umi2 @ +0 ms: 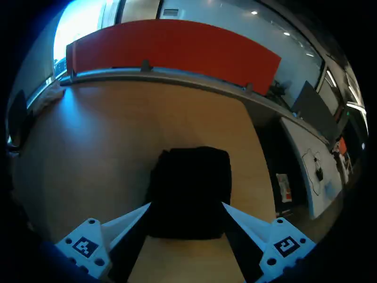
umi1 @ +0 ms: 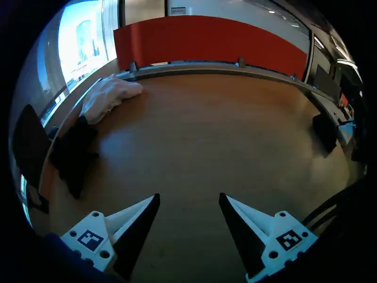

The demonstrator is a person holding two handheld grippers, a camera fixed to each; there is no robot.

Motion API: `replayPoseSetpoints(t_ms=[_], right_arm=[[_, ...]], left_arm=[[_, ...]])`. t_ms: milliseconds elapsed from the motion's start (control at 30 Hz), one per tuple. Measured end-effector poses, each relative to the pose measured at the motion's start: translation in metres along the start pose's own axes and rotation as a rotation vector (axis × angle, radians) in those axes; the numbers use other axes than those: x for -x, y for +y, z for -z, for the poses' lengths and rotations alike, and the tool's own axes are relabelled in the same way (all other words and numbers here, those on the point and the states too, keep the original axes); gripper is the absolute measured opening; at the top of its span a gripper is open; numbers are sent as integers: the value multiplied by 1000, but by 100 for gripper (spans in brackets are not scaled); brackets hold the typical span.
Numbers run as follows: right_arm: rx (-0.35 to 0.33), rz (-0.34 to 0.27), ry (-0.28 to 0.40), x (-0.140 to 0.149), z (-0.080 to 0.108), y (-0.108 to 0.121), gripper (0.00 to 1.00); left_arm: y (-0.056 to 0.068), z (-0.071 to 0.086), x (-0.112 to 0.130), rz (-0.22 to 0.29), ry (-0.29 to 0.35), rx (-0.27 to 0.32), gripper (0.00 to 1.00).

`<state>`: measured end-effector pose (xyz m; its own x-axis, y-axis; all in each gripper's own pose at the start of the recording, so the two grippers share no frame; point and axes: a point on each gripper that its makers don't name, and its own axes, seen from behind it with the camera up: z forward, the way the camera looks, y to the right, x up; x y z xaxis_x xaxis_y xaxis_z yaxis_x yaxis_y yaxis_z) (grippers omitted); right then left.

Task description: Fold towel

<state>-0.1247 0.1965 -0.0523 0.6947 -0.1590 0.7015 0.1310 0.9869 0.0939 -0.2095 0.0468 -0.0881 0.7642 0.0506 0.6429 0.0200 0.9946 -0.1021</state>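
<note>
Left gripper view looks across a wooden table (umi1: pixel 212 137), with the left gripper (umi1: pixel 188 195) hovering over bare wood, its 2 fingers spread wide and holding nothing. A crumpled white towel (umi1: pixel 110 94) lies at the far left corner, close to the table edge and just in front of the red partition (umi1: pixel 212 40). A dark cloth (umi1: pixel 73 153) sprawls nearer along that same edge; whether it overhangs the side is unclear.

In the right gripper view, the right gripper (umi2: pixel 186 203) is just as wide open and empty. Its fingers flank a black towel (umi2: pixel 191 188) that lies flat in a neat rectangle and looks already folded.

The likeliest slip is on the right. If those fingers drop or close where they are, they could snag the finished stack and drag its layers apart.

The next towel carries its own risks:
- Both loose pieces sit beside the edge, so a sideways pull could slide one off the table.
- The white towel is bunched, so a pinch may catch 2 layers rather than 1 corner, leaving a lopsided fold.
- The dark cloth shows little contrast, so its corners are hard to pick out.
</note>
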Motion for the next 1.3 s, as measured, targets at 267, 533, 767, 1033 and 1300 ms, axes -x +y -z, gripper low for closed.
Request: replayPoseSetpoints(t_ms=[267,533,767,1033,1300], right_arm=[[-29,-80,186,-45,17,-25,95],[-27,-144,352,-81,30,-35,95],[-30,-181,495,-111,44,-40,95],[-26,-190,618,-137,61,-47,97],[-12,-194,650,-149,68,-49,97]], left_arm=[[-2,0,-14,-1,33,-3,93],[-6,1,-35,-5,85,-8,93],[-12,2,-63,11,163,-19,93],[-19,12,-111,21,307,-27,93],[-35,33,-161,31,489,-80,93]])
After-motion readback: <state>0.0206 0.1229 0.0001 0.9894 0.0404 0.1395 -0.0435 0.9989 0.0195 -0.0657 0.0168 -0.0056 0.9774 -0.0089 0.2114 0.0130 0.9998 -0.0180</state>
